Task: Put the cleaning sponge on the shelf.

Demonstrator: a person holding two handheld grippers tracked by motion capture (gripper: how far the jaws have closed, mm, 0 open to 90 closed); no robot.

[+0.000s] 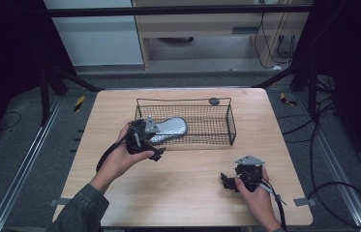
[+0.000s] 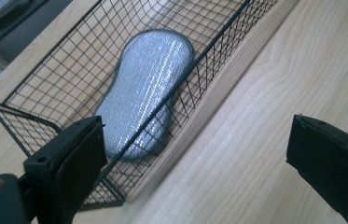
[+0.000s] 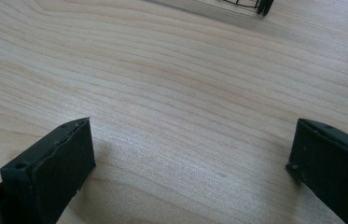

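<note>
A black wire basket (image 1: pixel 230 126) stands on the wooden table (image 1: pixel 188 193), back of centre. In its left half lies a silvery-grey, peanut-shaped scrub pad (image 1: pixel 171 128), flat on the mesh floor. My left gripper (image 1: pixel 148 141) hovers at the basket's front left corner, just outside the wire wall. In the left gripper view its jaws stand wide apart with nothing between them; the left gripper (image 2: pixel 199 175) looks past the basket (image 2: pixel 218 44) wall at the pad (image 2: pixel 148 88). My right gripper (image 1: pixel 228 182) rests low over bare wood at the front right, open and empty (image 3: pixel 190 172).
A small dark round object (image 1: pixel 214 101) sits by the basket's back rim. The basket's corner (image 3: pixel 258 4) shows at the top of the right gripper view. Bare wood lies in front of the basket between the two hands. Cables trail on the floor to the right.
</note>
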